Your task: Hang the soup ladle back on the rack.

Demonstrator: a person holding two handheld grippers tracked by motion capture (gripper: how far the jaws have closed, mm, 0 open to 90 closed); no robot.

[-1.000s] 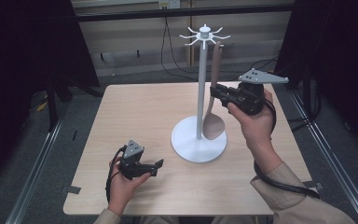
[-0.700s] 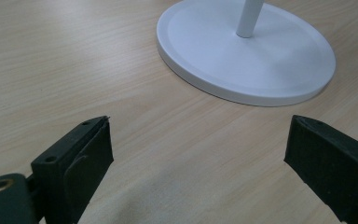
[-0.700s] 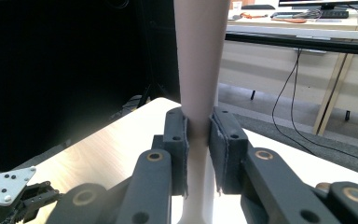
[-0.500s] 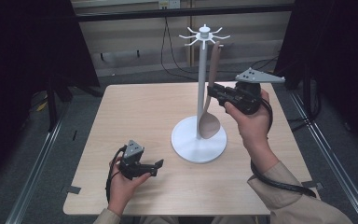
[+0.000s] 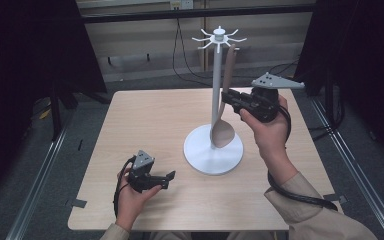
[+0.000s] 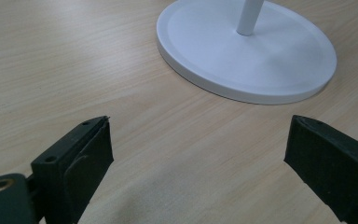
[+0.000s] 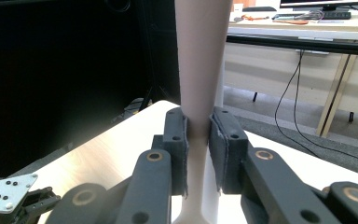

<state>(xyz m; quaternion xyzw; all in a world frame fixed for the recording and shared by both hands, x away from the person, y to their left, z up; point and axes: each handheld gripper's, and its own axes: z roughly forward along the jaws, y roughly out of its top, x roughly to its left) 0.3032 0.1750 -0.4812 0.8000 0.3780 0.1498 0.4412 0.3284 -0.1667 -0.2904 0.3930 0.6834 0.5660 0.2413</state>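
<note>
A white utensil stand [image 5: 213,150] with a tall pole and a ring of hooks [image 5: 219,37] on top stands mid-table. A beige spoon [image 5: 222,134] hangs upright beside the pole, bowl down just above the base. Its handle top reaches a hook; whether it hangs on it I cannot tell. My right gripper [image 5: 226,97] is shut on the spoon's handle [image 7: 200,56], with the pads pressed on both sides in the right gripper view [image 7: 198,126]. My left gripper [image 5: 170,177] rests on the table at the front left, open with nothing between its fingers [image 6: 198,154], pointing at the stand's base [image 6: 247,51].
The light wooden table [image 5: 145,120] has bare room left of and behind the stand. Dark curtains flank the table, and cables run over the floor behind. A second table with a cable [image 7: 298,84] stands beyond in the right gripper view.
The spoon and my right gripper have drifted slightly left, closer to the pole. The left hand has not moved.
</note>
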